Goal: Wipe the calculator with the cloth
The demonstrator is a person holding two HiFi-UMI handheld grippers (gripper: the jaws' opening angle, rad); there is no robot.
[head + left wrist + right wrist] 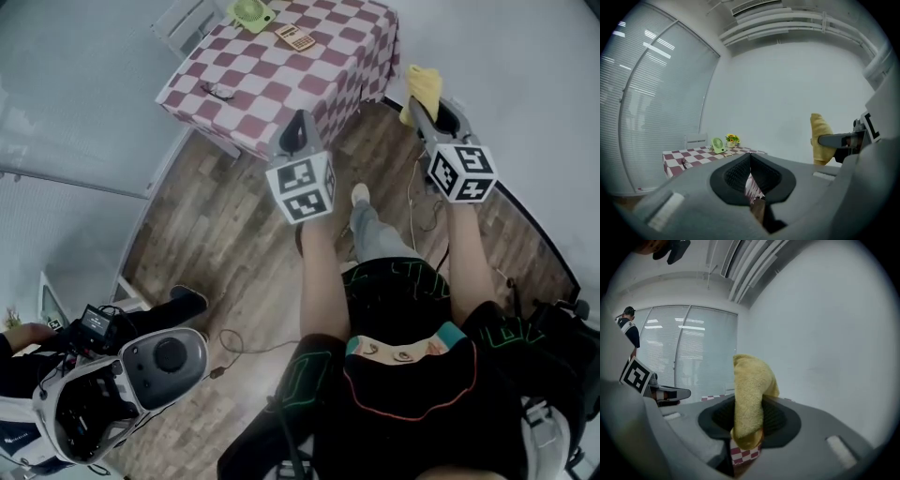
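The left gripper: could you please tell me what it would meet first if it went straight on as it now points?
Probably the near edge of the checkered table, since the left gripper, jaws shut and empty, aims there with only air between; depth is unclear.

Place: office-like room | window blinds (pixel 642 93) — bare white walls (pixel 787 93) | wood floor (pixel 234 244) — checkered table (pixel 328 56)

Left gripper (pixel 750 158) jaws together, empty; yellow cloth (pixel 820 135) at right

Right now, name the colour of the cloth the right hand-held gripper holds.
Yellow. The cloth shows best in the right gripper view.
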